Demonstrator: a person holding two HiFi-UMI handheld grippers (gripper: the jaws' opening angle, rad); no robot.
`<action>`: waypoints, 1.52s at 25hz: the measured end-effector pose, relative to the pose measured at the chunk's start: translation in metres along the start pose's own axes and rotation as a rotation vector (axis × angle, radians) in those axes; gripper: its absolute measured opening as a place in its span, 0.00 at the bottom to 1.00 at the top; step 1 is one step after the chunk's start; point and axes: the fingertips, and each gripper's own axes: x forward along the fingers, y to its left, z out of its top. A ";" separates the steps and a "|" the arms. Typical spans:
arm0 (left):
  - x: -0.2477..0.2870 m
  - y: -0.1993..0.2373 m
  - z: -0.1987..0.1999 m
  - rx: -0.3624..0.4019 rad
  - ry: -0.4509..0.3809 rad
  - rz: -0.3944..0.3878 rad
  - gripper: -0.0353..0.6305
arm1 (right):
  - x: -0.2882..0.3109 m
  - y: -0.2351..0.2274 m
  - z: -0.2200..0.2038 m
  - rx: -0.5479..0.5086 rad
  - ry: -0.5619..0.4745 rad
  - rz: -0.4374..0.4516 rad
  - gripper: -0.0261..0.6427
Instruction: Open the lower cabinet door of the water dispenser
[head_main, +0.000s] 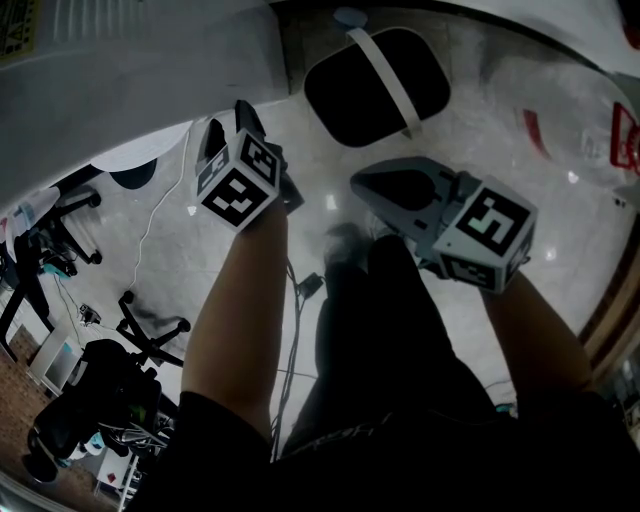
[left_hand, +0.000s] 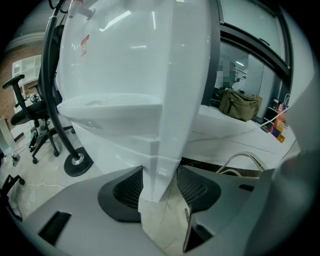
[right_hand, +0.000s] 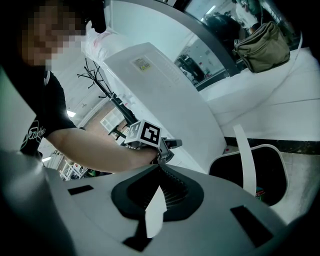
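The white water dispenser (head_main: 150, 70) stands at the top left of the head view and fills the left gripper view (left_hand: 135, 60). My left gripper (head_main: 250, 115) reaches up against its lower body. In its own view the left gripper (left_hand: 159, 175) straddles the protruding vertical edge of the lower cabinet door (left_hand: 162, 160), and both black pads (left_hand: 131, 187) lie against that edge. My right gripper (head_main: 365, 185) hangs to the right, apart from the dispenser, shut with nothing between its pads (right_hand: 160, 172). From the right gripper view I see the left gripper's marker cube (right_hand: 147, 134) beside the dispenser (right_hand: 165, 85).
A black bin with a white strip (head_main: 375, 85) sits on the pale floor just right of the dispenser. Office chairs (head_main: 60, 230) and a black pole stand's base (left_hand: 75, 160) are to the left. A cable (head_main: 295, 300) runs across the floor. An olive bag (left_hand: 239, 104) lies on a white ledge.
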 end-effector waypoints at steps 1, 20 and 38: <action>0.000 0.000 -0.001 0.001 0.001 -0.003 0.37 | 0.000 0.001 0.000 0.000 0.000 0.001 0.06; -0.026 0.012 -0.031 0.006 0.044 -0.031 0.30 | 0.003 0.018 -0.002 -0.028 0.012 0.026 0.06; -0.064 0.047 -0.074 0.004 0.096 -0.024 0.18 | 0.018 0.057 -0.006 -0.105 0.060 0.063 0.06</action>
